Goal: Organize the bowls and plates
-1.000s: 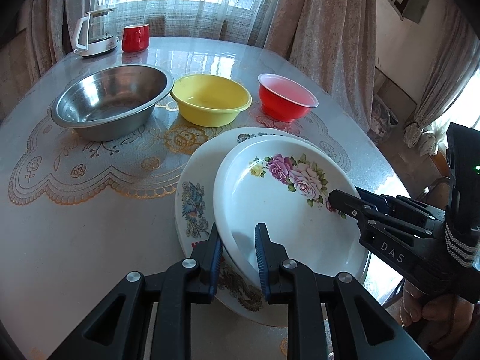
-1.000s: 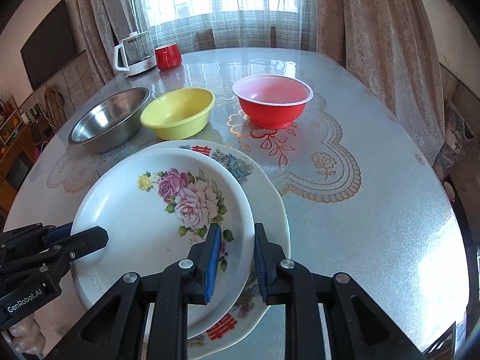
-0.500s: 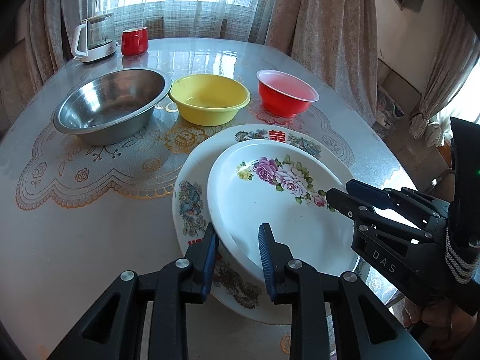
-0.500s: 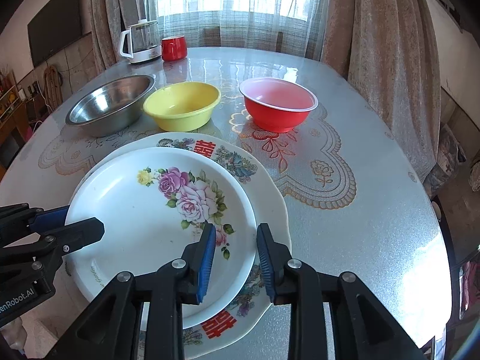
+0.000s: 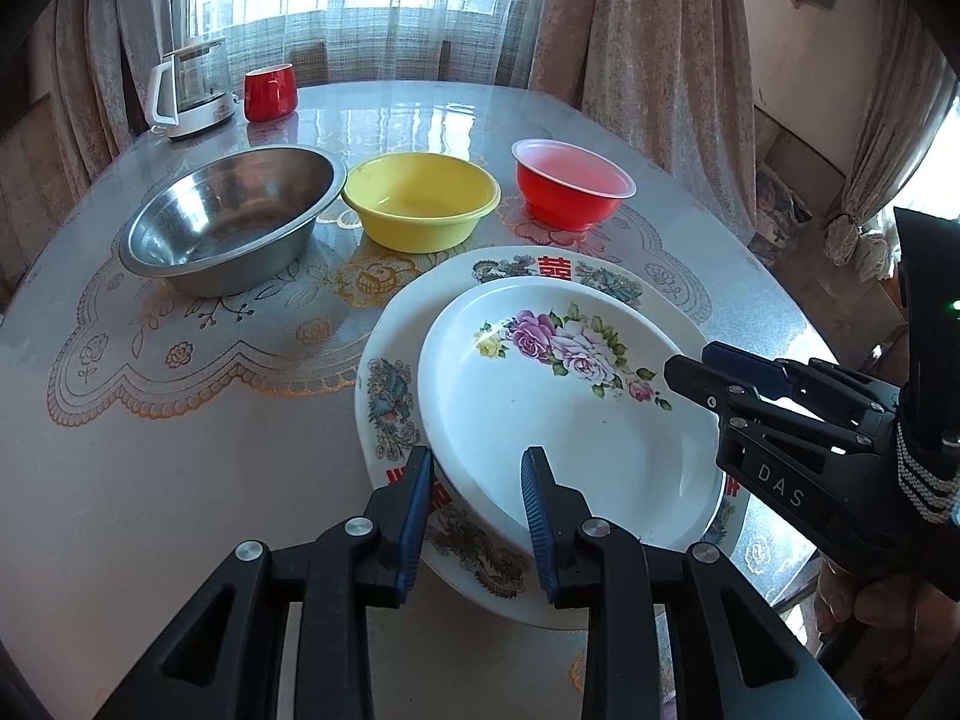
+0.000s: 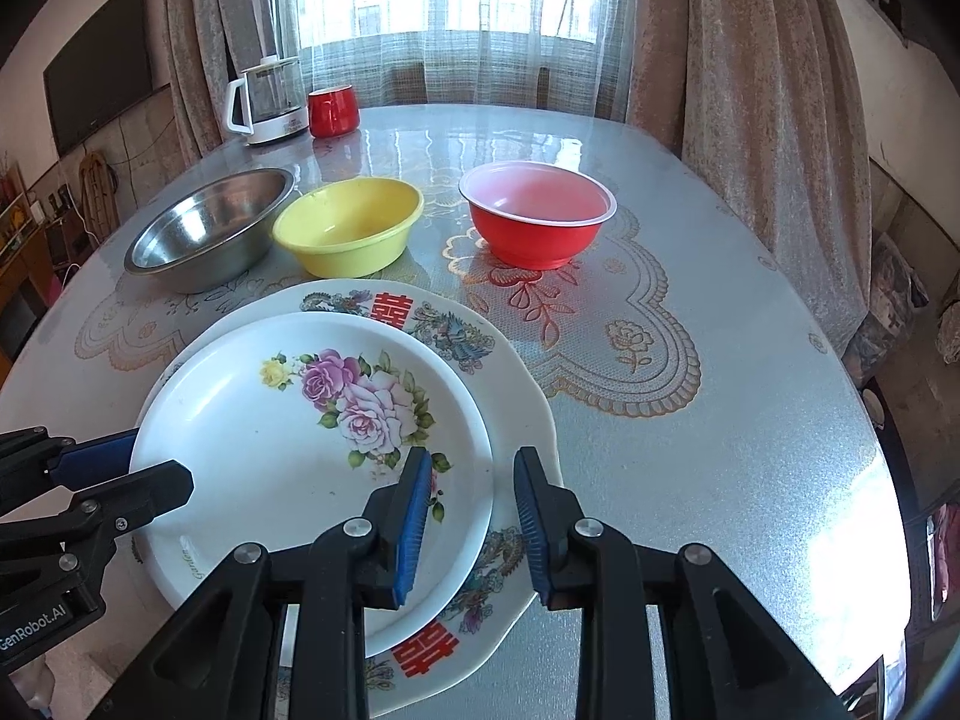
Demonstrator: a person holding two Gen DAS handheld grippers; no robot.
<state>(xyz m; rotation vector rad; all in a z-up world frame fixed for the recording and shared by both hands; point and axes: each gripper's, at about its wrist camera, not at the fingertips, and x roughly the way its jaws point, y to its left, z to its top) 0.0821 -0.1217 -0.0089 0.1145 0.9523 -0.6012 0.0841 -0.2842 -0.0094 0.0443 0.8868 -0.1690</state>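
Item: rose plate [image 5: 558, 396], white, pink and purple roses with one yellow bloom printed on its far half. It lies in the lower centre of both views, on top of the large plate [image 5: 390, 384], set off toward that plate's near side.

Item: large plate, white, scalloped rim, bird and dragon prints, red double-happiness characters. It rests flat on the table [image 5: 180, 480].

Item: my left gripper [image 5: 477, 483], bottom centre of its own view, pitched steeply down. Its jaws are opening; the rose plate's near rim sits between the blue pads, which stand clear of it.

Item: my right gripper [image 6: 471, 492], same downward pitch, bottom centre of its view. Jaws slightly apart, straddling the rose plate's right rim, pads apart from it. In the left view it enters from the right edge, my hand [image 5: 864, 594] below it.

Item: three bowls in a row beyond the plates: steel bowl [image 5: 234, 216] left, yellow bowl [image 5: 420, 198] middle, red bowl [image 5: 570, 183] right.

Item: kettle [image 5: 192, 90] and red cup [image 5: 270, 93], upper left, by the curtains [image 5: 660, 42].
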